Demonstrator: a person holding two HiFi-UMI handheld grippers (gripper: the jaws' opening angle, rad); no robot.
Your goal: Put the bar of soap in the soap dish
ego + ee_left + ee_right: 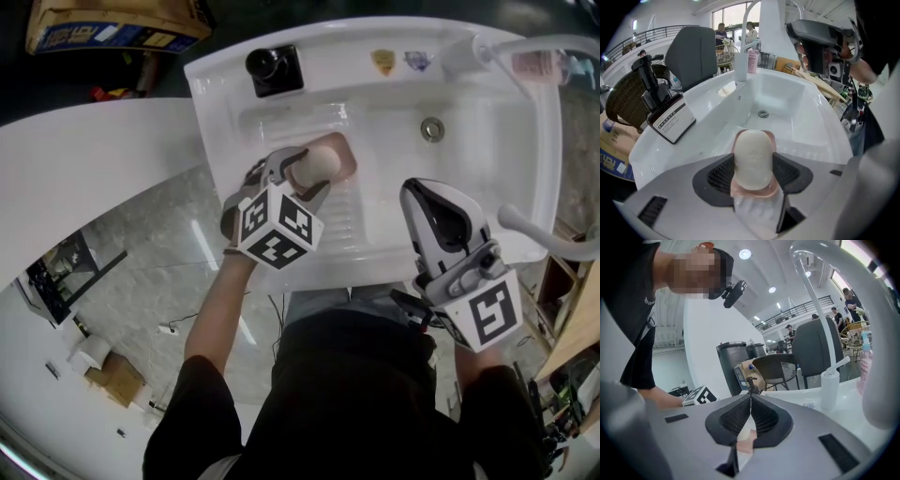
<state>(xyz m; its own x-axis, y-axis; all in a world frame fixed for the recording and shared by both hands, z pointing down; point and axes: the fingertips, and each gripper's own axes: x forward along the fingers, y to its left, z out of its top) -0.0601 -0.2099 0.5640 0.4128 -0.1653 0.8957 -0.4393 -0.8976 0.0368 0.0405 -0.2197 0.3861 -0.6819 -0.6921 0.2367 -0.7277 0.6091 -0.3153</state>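
Head view first, biggest thing down. The white sink (487, 150) fills the top half, and the near ledge has a ribbed patch. The left tongs (309, 173) are tipped steeply down over that patch. The right tongs (751, 395) sit at about 4 o'clock from there, near the front rim. Their tips are pressed together with nothing in them, so they're out of this step.

The pink soap dish (771, 137) is on the ledge with the drain (432, 129) at roughly 2 o'clock from it. The bar of soap (752, 159) is clamped across its width between the left pads, which stand fairly wide because the bar is chunky. It's right over the dish, with pink rim showing at 12 and 6 o'clock of the bar. I honestly can't tell if the underside is touching yet.

How I'd finish it:
- The bar's long axis already lines up with the dish, so I wouldn't twist it, just go straight down.
- I'd wait for it to bottom out before letting go, since a drop could bounce it into the basin.
- I'd open only enough to clear the sides. The dish looks light and a pad could nudge it.
- I'd pull straight back up, because soap can cling to a pad.
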